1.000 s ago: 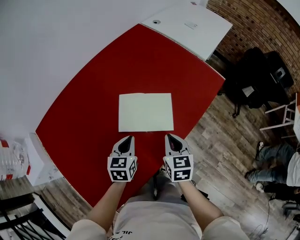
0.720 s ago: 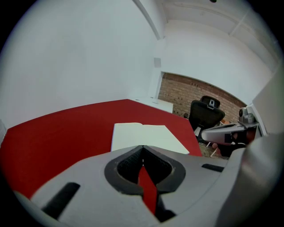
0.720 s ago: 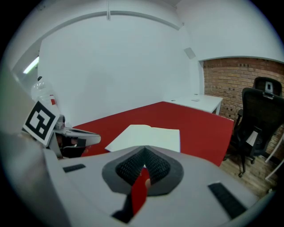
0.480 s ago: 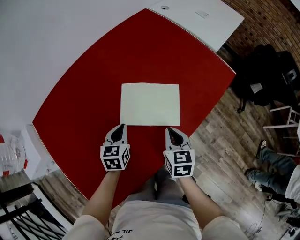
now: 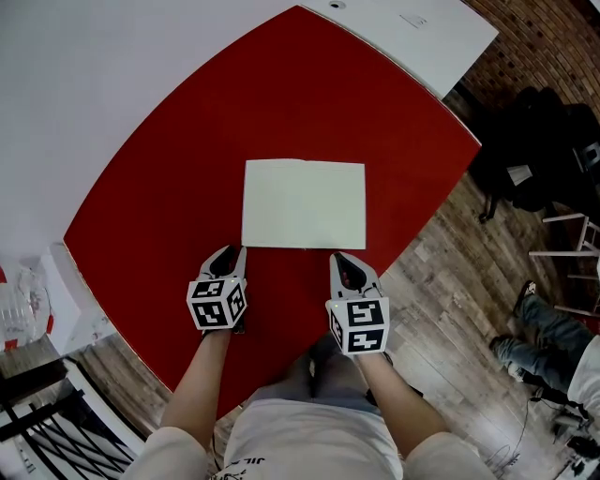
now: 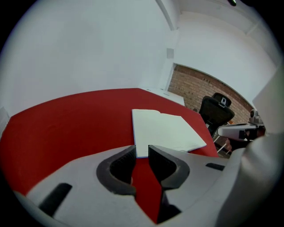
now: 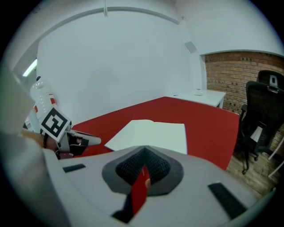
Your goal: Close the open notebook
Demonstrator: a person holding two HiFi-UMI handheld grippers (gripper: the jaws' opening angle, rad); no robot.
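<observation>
The open notebook [image 5: 304,204] lies flat on the red table [image 5: 169,187], its pale pages up. My left gripper [image 5: 232,253] sits low just short of the notebook's near left corner. In the left gripper view its jaws [image 6: 142,153] stand a narrow gap apart, having just been opening. Nothing is between them, and the notebook [image 6: 164,131] lies right beyond the tips. My right gripper [image 5: 339,259] hovers before the near right edge, shut and empty. The right gripper view has the tips [image 7: 144,150] meeting, with the notebook [image 7: 151,135] ahead.
A white desk [image 5: 412,28] adjoins the table's far end. A black office chair [image 5: 544,141] and a person's legs [image 5: 544,328] are on the wooden floor to the right. A water bottle [image 7: 42,104] stands off to the left. The table's near edge lies just behind the grippers.
My left gripper has moved left and down to the notebook's near left corner, and its jaws have parted. The right gripper has edged slightly closer to the notebook.
</observation>
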